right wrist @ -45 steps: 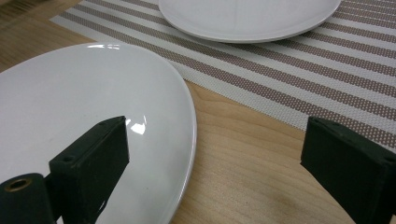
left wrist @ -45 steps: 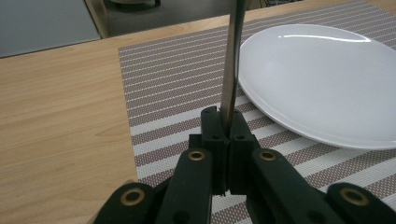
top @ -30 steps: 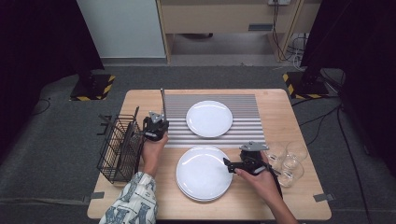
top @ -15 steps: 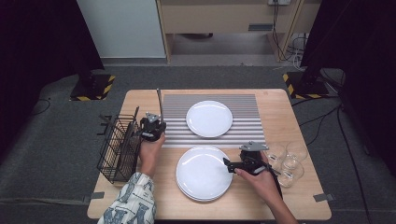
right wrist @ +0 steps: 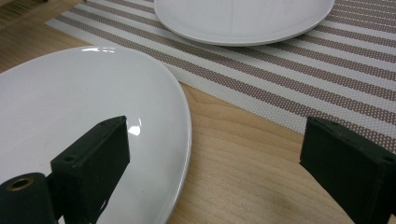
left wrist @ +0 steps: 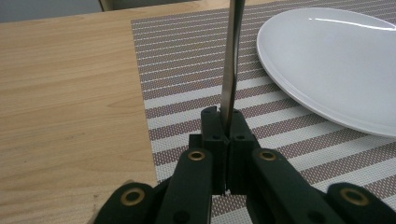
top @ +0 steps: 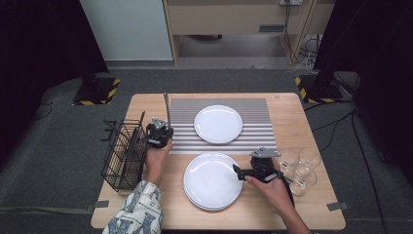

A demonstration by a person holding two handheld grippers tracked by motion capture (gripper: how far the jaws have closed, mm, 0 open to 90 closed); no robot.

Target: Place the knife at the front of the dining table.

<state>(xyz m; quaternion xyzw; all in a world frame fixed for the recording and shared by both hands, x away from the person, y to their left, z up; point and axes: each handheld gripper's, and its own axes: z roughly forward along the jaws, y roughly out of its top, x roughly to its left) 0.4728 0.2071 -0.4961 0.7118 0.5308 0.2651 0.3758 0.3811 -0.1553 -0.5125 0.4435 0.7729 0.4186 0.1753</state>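
A wooden table (top: pixel 292 122) stands on grey carpet, with a striped placemat (top: pixel 253 139) across the frame's centre. At centre left, the left gripper (top: pixel 164 114) clamps a thin metal utensil handle (left wrist: pixel 232 60), upright over the mat's left edge. At lower right, the right gripper (top: pixel 237 171) has its jaws wide apart at the near white plate (top: pixel 209 183).

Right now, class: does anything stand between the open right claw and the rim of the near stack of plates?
Nothing visible does. The right claw is open, one jaw over the near stack of plates, the other over bare table. The rim lies in the gap between them.
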